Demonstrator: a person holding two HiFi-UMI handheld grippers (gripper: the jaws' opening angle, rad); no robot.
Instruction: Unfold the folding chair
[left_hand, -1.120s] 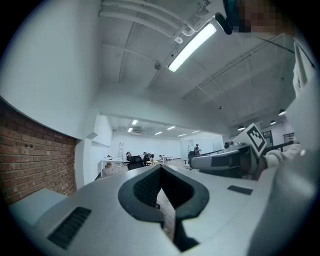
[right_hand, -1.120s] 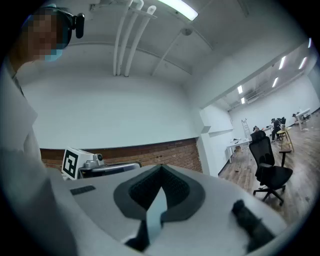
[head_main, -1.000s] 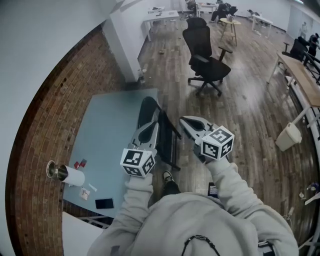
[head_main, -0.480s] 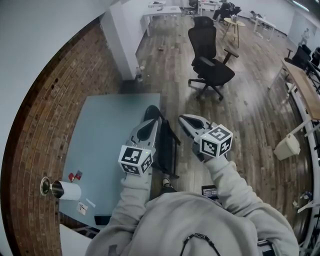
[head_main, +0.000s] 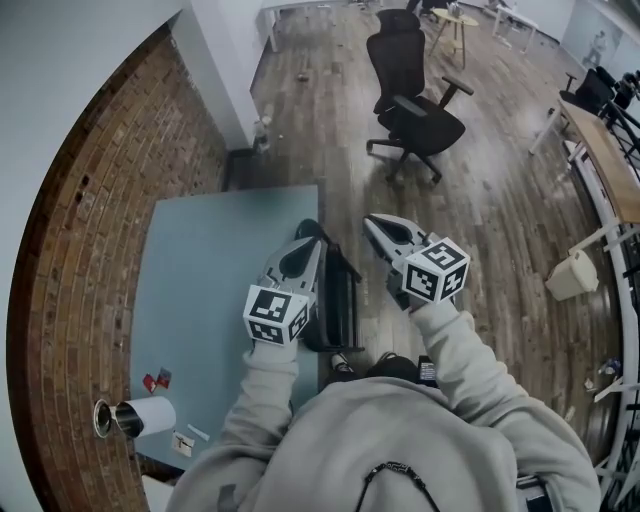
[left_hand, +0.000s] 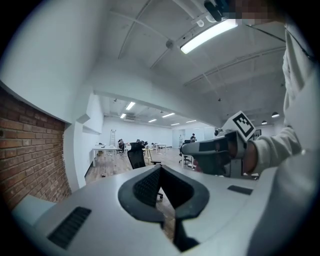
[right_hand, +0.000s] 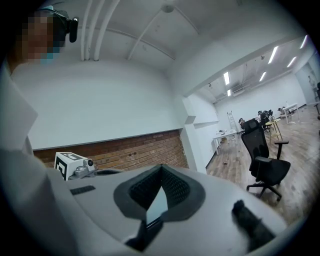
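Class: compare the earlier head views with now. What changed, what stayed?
The person stepped forward, carrying the left gripper and right gripper closer over the folding chair. Nothing taken or released. Both stay shut and empty; the chair stays folded beside the table.

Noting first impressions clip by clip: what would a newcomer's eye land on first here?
The left gripper and right gripper jut out side by side at the middle of the head view, both shut on nothing. Between and below them the black folding chair is folded flat at the right edge of the pale blue table. A black office chair stands beyond.
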